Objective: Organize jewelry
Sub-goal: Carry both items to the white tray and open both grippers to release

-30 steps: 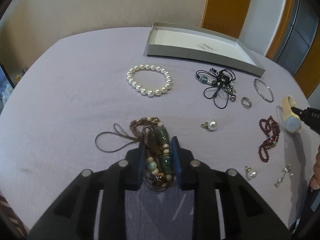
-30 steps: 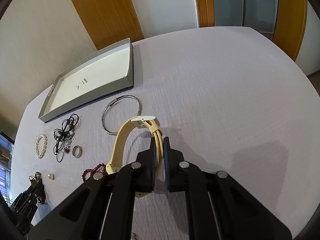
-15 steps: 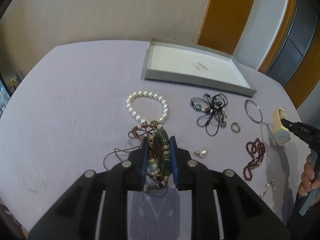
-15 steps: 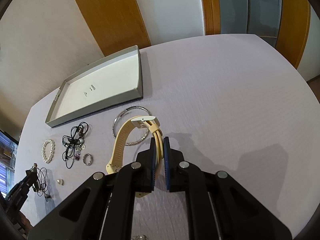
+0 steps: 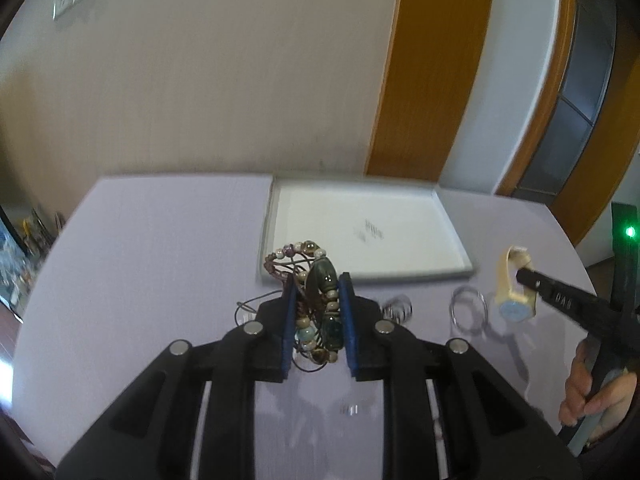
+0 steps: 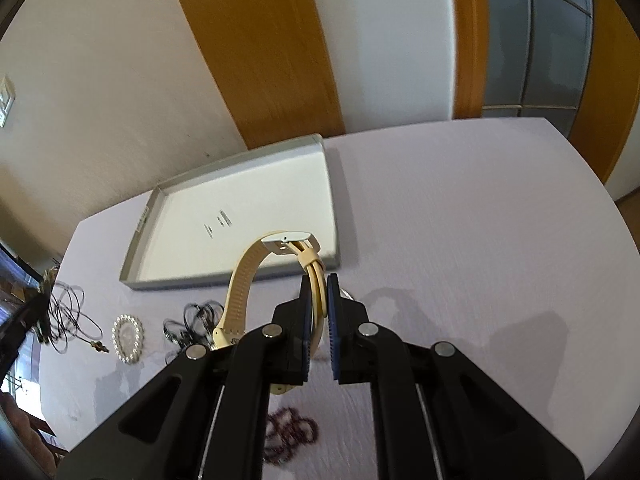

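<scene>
My left gripper (image 5: 318,280) is shut on a brown cord necklace with green and cream beads (image 5: 320,280), held above the table just short of the grey tray (image 5: 400,276). My right gripper (image 6: 319,284) is shut on the strap of a cream wristwatch (image 6: 244,280), lifted off the table near the tray's (image 6: 240,278) front edge. The watch (image 5: 514,300) and right gripper also show at the right of the left wrist view. The tray's white floor holds no jewelry.
On the lilac table (image 6: 440,220) lie a pearl bracelet (image 6: 127,338), a black cord tangle (image 6: 192,320), a dark red bead string (image 6: 290,436), a silver bangle (image 5: 468,310) and a ring (image 5: 396,308). A wall and wooden door frames stand behind.
Both grippers have risen and moved toward the tray, carrying the beaded necklace and the watch. The necklace's cord has lifted off the table.
</scene>
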